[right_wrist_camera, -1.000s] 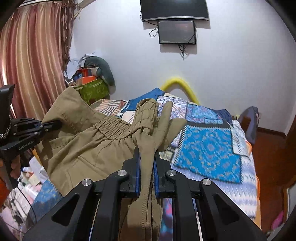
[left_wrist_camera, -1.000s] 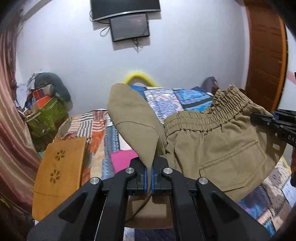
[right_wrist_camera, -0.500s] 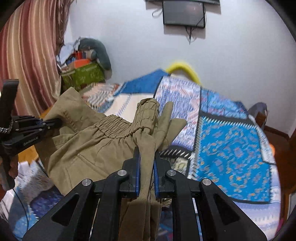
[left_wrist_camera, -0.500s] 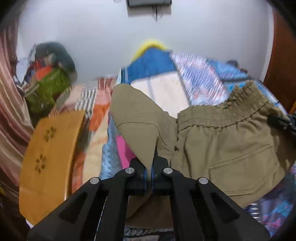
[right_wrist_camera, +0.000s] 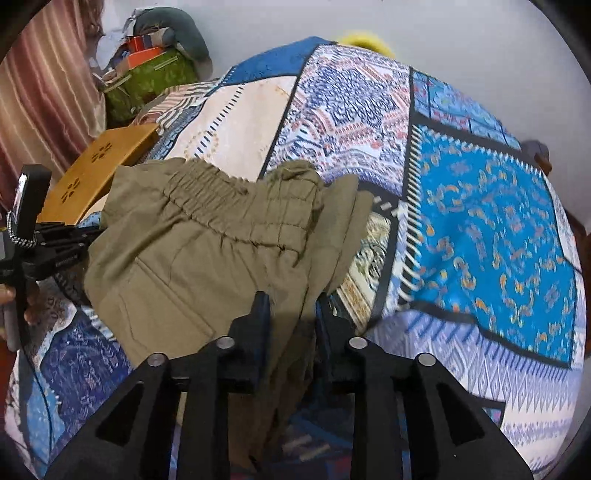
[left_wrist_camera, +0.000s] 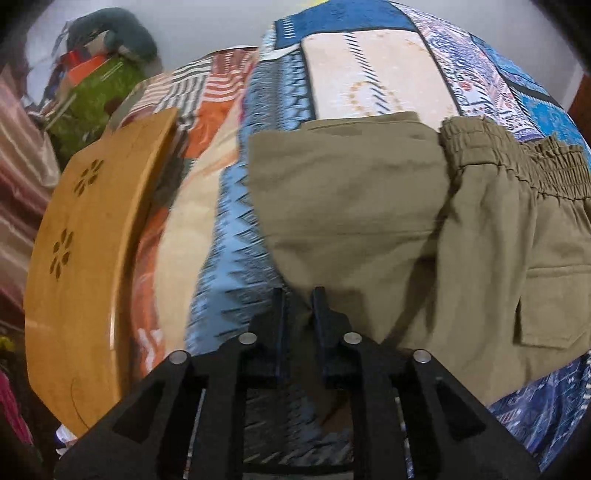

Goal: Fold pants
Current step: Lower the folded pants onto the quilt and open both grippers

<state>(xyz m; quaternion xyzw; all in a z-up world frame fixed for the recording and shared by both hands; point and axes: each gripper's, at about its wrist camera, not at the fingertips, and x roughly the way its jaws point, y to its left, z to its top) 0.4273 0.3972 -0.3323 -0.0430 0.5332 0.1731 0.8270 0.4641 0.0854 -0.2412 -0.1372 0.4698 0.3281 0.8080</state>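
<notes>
- As both wrist views show it, the khaki pants (left_wrist_camera: 388, 206) lie on the patchwork bedspread (left_wrist_camera: 369, 74), folded over so that a leg panel rests across the seat, next to the elastic waistband (right_wrist_camera: 229, 206).
- Left gripper (left_wrist_camera: 298, 295): pointed steeply down at the near edge of the pants. Its jaws have just been opening and stand slightly apart; a fold of khaki cloth sits in the gap, with the pads no longer pressing on it.
- Right gripper (right_wrist_camera: 291, 299): also angled down over the bed. Its jaws have just been opening and stand apart; a hanging strip of the pants passes between them, loose, with clearance visible on each side.
- In the right wrist view the left gripper appears at the left edge, fingertips at the side of the folded pants; a hand (right_wrist_camera: 26, 306) holds its grip.
- Back pocket flap (left_wrist_camera: 546, 306) faces up on the right portion of the garment.
- Wooden board (left_wrist_camera: 85, 251) with flower-shaped cut-outs stands beside the bed, apart from the pants.
- Green patterned bag (right_wrist_camera: 151, 81) and piled items sit against the white wall (right_wrist_camera: 461, 33), by a striped curtain (right_wrist_camera: 40, 81).
</notes>
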